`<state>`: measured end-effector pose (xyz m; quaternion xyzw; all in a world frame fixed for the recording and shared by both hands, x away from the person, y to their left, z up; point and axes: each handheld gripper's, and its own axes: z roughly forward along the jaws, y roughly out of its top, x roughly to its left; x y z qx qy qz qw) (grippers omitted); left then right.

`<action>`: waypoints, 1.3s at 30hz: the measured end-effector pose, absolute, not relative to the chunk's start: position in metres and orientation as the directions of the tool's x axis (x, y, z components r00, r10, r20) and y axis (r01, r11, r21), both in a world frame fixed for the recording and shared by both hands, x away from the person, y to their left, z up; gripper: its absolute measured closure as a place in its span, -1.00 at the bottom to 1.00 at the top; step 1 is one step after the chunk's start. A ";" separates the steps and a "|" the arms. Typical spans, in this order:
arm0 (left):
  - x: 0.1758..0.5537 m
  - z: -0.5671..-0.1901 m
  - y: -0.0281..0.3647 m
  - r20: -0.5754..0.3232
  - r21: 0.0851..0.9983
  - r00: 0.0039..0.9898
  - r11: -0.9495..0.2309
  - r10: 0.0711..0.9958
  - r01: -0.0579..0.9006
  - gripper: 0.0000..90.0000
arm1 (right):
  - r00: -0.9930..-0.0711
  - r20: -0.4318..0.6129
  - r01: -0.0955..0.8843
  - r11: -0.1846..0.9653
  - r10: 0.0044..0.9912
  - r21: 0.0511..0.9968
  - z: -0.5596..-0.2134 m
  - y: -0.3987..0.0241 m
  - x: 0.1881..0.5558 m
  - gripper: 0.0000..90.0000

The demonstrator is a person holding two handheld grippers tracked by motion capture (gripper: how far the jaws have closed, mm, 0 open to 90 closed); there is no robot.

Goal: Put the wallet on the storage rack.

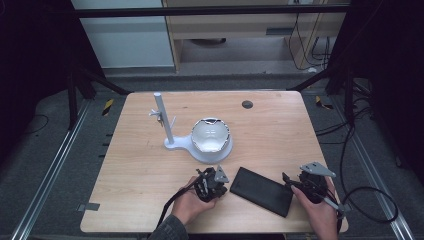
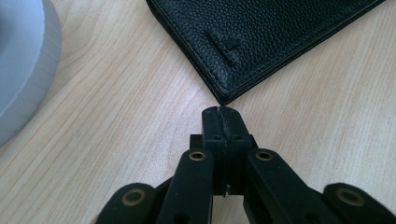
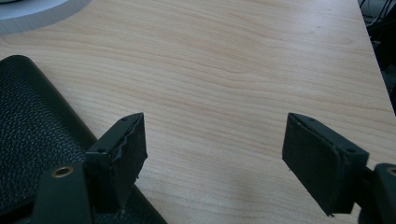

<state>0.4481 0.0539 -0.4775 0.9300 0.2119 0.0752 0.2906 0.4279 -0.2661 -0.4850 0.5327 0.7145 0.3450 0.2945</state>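
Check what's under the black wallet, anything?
The black wallet lies flat on the wooden table; along its visible edges only bare wood shows. Whatever sits beneath its middle is covered. The left gripper is shut just short of its corner.

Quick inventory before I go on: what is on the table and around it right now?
Wallet: one, black leather, flat on the table's near side, between the two tongs.
Stand: one, white, round base with an upright post, mid-table.
Bowl: one, white, seated on the stand's base.
Table: one, light wood.
Left tongs: black, shut, tips just short of the wallet's corner.
Right tongs: black, open, at the wallet's right end, nothing gripped.
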 end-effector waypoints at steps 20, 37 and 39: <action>0.452 -0.475 0.052 -0.019 0.646 0.897 -0.679 0.443 0.349 1.00 | -0.273 -0.047 0.542 0.194 0.961 0.818 -0.480 -0.263 0.425 -0.51; 0.481 -0.447 0.016 -0.084 0.746 0.903 -0.573 0.422 0.338 0.99 | -0.573 -0.114 0.509 0.461 0.812 0.727 -0.408 -0.226 0.412 -0.38; 0.486 -0.449 0.013 -0.087 0.744 0.901 -0.574 0.425 0.343 0.99 | -0.609 -0.109 0.522 0.500 0.786 0.691 -0.407 -0.223 0.417 -0.37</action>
